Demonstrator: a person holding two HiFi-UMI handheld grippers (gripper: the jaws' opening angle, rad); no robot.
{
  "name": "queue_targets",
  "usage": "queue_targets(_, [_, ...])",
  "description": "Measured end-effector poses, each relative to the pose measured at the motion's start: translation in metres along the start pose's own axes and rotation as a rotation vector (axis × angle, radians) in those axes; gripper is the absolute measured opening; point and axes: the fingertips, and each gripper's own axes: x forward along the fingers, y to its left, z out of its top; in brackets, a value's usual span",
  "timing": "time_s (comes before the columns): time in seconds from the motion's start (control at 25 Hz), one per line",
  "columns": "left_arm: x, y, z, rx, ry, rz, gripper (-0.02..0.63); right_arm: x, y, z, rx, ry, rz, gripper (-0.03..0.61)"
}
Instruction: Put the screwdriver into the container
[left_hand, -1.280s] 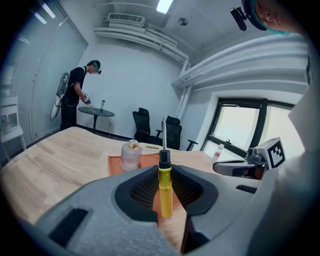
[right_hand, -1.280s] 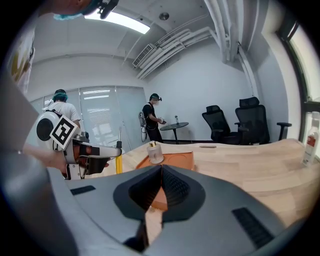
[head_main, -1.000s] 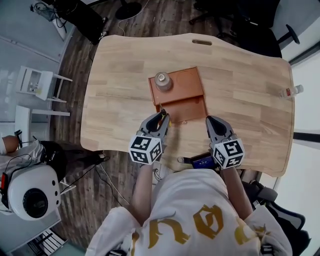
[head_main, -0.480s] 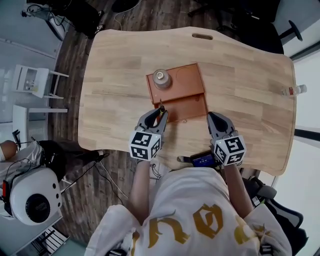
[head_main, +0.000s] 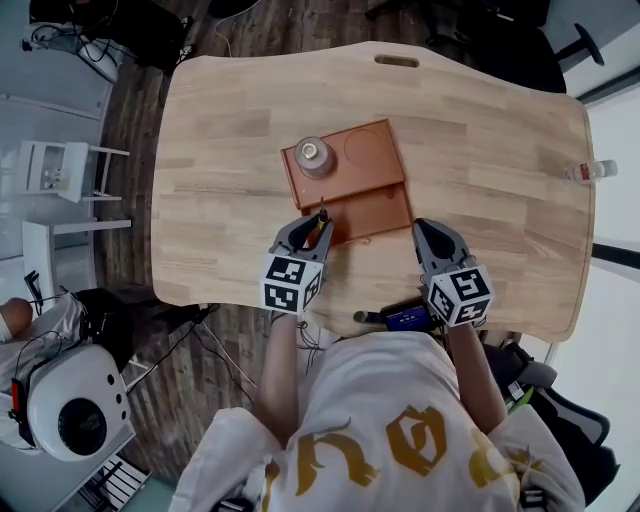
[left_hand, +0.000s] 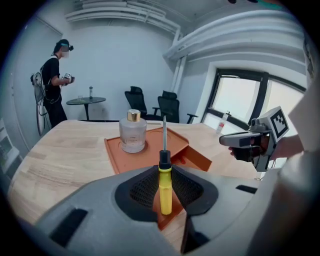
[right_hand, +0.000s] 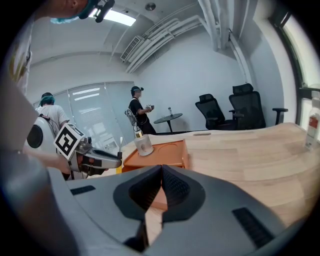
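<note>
Holding the screwdriver (left_hand: 165, 186) by its yellow handle, my left gripper (head_main: 315, 229) has its jaws part closed. The mesh pads press on both sides of the handle, and the black collar and steel shaft stick out ahead of them. In the head view the tip sits at the near left corner of the orange container (head_main: 372, 208), over its lower, open compartment. The handle and my jaws are on my side of the near wall, above the table (head_main: 480, 130). My right gripper (head_main: 430, 235) has its jaws together with nothing between them, and it hangs over the table just beside the container's near right corner.

I judge the step in hand to be the carry-in, with the release not yet due. To do it well, I think I should bring the whole tool forward and a little to the right, so that handle and shaft both lie over the lower compartment rather than across its wall. Turning the shaft along the compartment's long side should let it lie flat. I would go down close to the floor before letting the jaws part, because a round handle dropped from height will likely roll or bounce out. The glass bottle (head_main: 313, 157) stands on the raised part beyond the tip, so I must keep the shaft short of it. My right gripper is well placed to steady the container if it slides.
</note>
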Motion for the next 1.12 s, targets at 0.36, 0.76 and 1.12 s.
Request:
queue_targets(0.36, [0.018,0.004,-0.016,0.043,0.105,-0.015,0.080,0.014,-0.012,0.002,0.006,0.005,-0.006,0.011])
queue_targets(0.76, [0.027,0.004,-0.026,0.055,0.178,-0.051,0.080,0.015,-0.020,-0.007,0.017,0.034,-0.004,0.011])
queue_targets(1.12, [0.036,-0.004,-0.031,0.121,0.249,-0.103,0.080,0.015,-0.026,-0.008,0.072,0.031,-0.004,0.011])
